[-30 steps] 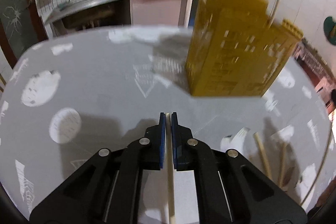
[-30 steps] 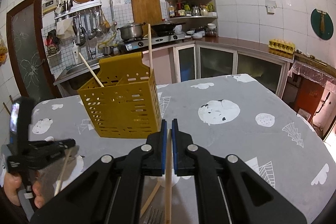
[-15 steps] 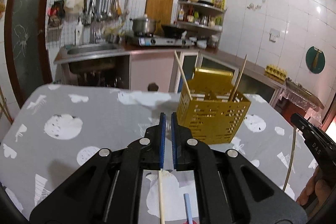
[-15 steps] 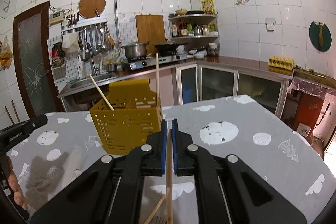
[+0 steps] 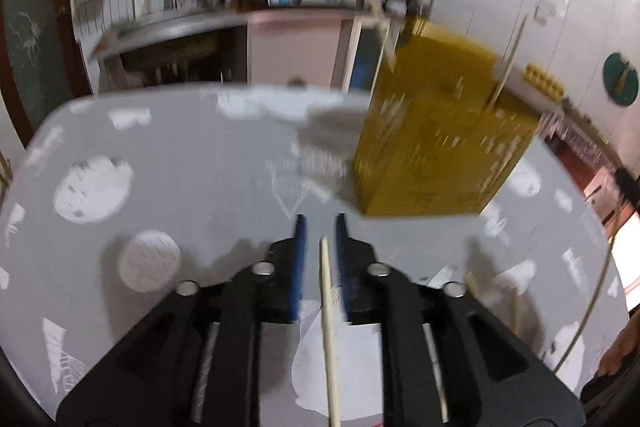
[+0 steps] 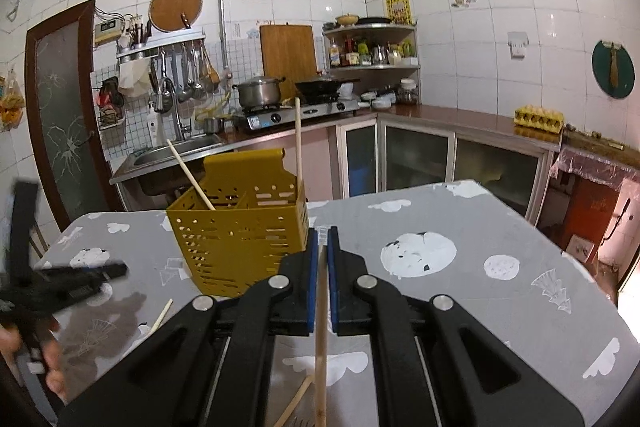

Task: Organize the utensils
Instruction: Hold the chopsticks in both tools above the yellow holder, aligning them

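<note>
The right tool [image 6: 320, 247] gripped a chopstick [image 6: 320, 347] aimed toward the yellow basket [image 6: 240, 227]; the left tool [image 5: 320, 235] stood released around another chopstick [image 5: 330, 327], likely dropping it.

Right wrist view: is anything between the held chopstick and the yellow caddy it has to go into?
Nothing visible. The right tool is shut on the chopstick, and the caddy stands just ahead and left on the table, its top open; two chopsticks already inside leave room.
</note>
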A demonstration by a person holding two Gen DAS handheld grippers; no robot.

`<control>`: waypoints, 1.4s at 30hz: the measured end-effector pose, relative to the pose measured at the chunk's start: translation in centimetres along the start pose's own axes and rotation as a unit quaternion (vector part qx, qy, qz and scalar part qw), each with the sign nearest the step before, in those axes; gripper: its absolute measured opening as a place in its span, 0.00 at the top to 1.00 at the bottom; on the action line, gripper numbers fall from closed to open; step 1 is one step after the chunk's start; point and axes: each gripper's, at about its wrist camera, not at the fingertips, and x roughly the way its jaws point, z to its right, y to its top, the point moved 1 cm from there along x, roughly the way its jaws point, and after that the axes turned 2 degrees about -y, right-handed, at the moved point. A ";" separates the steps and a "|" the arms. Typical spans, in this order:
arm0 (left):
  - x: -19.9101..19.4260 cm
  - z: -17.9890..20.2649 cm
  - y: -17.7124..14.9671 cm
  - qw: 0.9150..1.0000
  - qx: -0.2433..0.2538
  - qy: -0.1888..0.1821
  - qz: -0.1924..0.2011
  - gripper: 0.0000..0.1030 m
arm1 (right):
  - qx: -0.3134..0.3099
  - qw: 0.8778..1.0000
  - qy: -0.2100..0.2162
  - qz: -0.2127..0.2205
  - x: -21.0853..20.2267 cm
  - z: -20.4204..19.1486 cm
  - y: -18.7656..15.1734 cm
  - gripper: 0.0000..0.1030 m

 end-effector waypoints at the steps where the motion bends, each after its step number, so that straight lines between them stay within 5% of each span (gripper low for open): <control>1: 0.9 0.0 -0.2 1.000 0.001 0.005 -0.015 0.72 | 0.006 1.000 0.003 -0.014 0.9 0.2 0.0 0.95; 8: 5.8 0.3 -1.4 0.996 0.033 0.033 -0.074 0.71 | 0.011 0.999 0.000 -0.047 4.3 0.5 -0.9 0.95; 12: 6.9 0.9 -1.2 0.995 0.046 0.050 -0.075 0.71 | 0.012 0.998 -0.002 -0.054 5.1 0.6 -1.6 0.95; 19: 7.1 1.4 -1.0 0.994 0.056 0.051 -0.074 0.96 | 0.013 0.999 -0.003 -0.051 5.3 0.5 -1.6 0.95; 24: 6.4 1.4 -1.0 0.996 0.050 0.043 -0.064 0.96 | 0.010 0.999 -0.002 -0.042 4.8 0.2 -1.3 0.95; 32: 0.1 1.8 0.9 0.999 0.036 0.024 0.032 0.97 | 0.012 1.000 0.007 -0.015 2.7 0.1 0.0 0.95; 42: -8.6 3.1 1.0 0.986 0.036 0.014 0.161 0.97 | -0.007 0.999 0.012 0.030 -0.8 -1.0 1.4 0.95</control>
